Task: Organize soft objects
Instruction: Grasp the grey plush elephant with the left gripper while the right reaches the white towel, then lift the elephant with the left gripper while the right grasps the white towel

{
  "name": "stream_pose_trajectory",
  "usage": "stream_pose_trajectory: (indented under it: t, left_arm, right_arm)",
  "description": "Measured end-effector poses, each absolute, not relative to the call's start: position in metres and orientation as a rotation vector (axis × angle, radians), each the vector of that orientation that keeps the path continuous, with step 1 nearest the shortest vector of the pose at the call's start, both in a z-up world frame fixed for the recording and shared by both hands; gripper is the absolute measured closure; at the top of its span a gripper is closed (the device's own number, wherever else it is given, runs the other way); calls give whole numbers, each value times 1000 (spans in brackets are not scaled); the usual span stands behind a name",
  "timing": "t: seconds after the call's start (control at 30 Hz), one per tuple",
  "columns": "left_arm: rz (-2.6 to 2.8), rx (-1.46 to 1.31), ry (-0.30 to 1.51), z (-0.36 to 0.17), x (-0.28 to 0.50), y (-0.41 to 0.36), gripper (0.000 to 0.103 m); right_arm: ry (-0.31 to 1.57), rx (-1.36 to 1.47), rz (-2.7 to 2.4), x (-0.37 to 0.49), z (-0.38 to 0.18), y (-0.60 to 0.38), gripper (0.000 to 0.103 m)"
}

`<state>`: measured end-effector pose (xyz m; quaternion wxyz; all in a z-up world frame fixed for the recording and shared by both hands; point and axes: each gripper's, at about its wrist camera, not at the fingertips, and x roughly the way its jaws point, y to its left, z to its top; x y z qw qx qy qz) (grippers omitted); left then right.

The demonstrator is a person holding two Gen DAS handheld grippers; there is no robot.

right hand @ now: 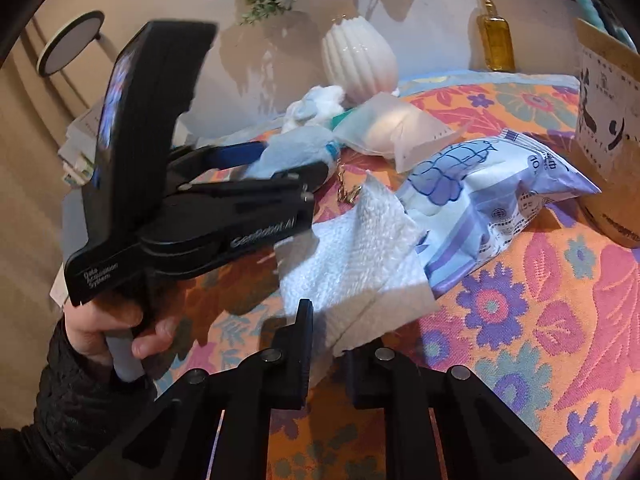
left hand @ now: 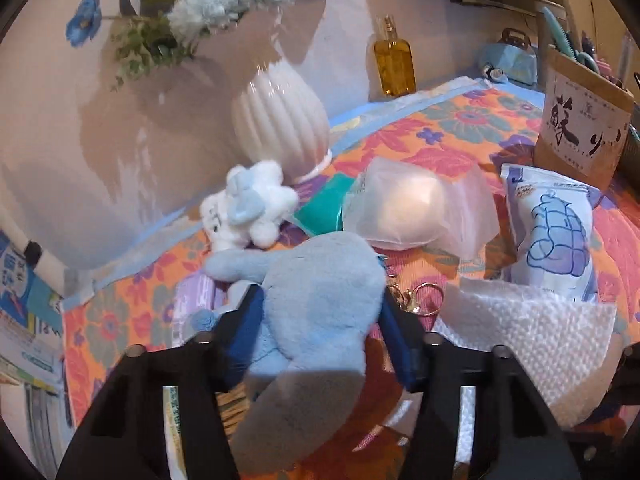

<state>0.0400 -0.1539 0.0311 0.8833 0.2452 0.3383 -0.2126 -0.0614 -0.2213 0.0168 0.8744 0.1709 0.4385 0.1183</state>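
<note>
My left gripper point(left hand: 320, 304) is shut on a light blue plush toy point(left hand: 320, 300), which hangs between its fingers above the flowered cloth; it also shows in the right wrist view point(right hand: 288, 152). A white and blue plush point(left hand: 248, 204) lies behind it by the vase. My right gripper point(right hand: 332, 344) is shut on the near corner of a white paper towel point(right hand: 360, 256), which also shows in the left wrist view point(left hand: 528, 328). A clear bag with a white pad point(left hand: 412, 208) and a blue-white tissue pack point(left hand: 556, 236) lie further back.
A white ribbed vase point(left hand: 280, 120) with flowers stands at the back by the wall. An amber bottle point(left hand: 394, 60) and a brown paper bag point(left hand: 580, 128) stand at the back right. A gold key ring point(left hand: 420, 296) lies beside the blue plush. A teal packet point(left hand: 324, 208) lies under the clear bag.
</note>
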Motion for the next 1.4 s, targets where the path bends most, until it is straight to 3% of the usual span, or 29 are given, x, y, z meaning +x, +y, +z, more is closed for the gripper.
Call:
stream_pose_trajectory:
  t: [0.4, 0.67, 0.77, 0.8, 0.83, 0.9, 0.93, 0.97, 1.0, 1.33, 1.4]
  left_arm:
    - [-687, 188, 652, 100, -21, -65, 58]
    - [-785, 267, 697, 54, -101, -50, 55]
    - [-802, 249, 742, 34, -121, -43, 49]
    - [-798, 241, 744, 33, -124, -40, 44]
    - [-793, 217, 754, 32, -127, -34, 33]
    - [-755, 164, 771, 33, -128, -21, 14]
    - [-728, 124, 777, 35, -127, -13, 11]
    - [-721, 96, 782, 37, -127, -7, 10]
    - [-724, 60, 796, 37, -126, -2, 10]
    - [-705, -199, 1016, 21, -108, -21, 3]
    - [-683, -240, 1036, 17, -103, -25, 1]
  right_arm:
    - [883, 217, 292, -135, 38, -215, 94]
    - [924, 213, 204, -151, 36, -225, 94]
    - [963, 215, 180, -152, 33, -225, 92]
    - [976, 210, 174, -153, 33, -225, 90]
    - [982, 204, 173, -153, 32, -225, 89]
    - [993, 189, 165, -153, 32, -225, 74]
    - [994, 184, 159, -154, 33, -226, 66]
    - [994, 181, 154, -155, 32, -227, 45]
    - [989, 180, 144, -157, 33, -230, 36]
    - [1020, -66, 55, -172, 44, -241, 31]
    - [1008, -36, 102, -170, 48, -248, 8]
